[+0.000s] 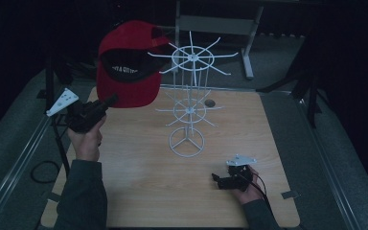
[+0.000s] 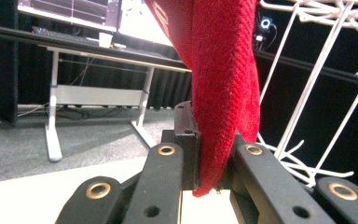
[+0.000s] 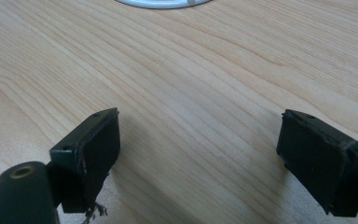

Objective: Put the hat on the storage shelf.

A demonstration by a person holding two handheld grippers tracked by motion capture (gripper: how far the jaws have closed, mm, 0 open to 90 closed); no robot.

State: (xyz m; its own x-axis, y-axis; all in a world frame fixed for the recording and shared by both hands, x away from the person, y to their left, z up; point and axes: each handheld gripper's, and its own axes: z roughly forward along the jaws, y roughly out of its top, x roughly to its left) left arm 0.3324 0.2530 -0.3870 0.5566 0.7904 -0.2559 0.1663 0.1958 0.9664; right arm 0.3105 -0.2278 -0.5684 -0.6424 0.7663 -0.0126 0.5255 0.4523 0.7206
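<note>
A red cap (image 1: 129, 67) with a black inner lining hangs in the air at the upper left, held by its brim. My left gripper (image 1: 109, 101) is shut on the brim's edge; in the left gripper view the red fabric (image 2: 223, 93) is pinched between the black jaws. A white wire rack (image 1: 189, 103) with two tiers of radiating hooks stands on the wooden table (image 1: 139, 191), just right of the cap. My right gripper (image 1: 216, 180) rests low over the table's front right, open, with bare wood (image 3: 200, 93) between its pads.
The rack's ring base (image 3: 163, 3) lies ahead of the right gripper. A round grommet (image 1: 210, 102) sits in the table behind the rack. A grey desk frame (image 1: 220, 24) stands beyond the table. Dark floor surrounds the table.
</note>
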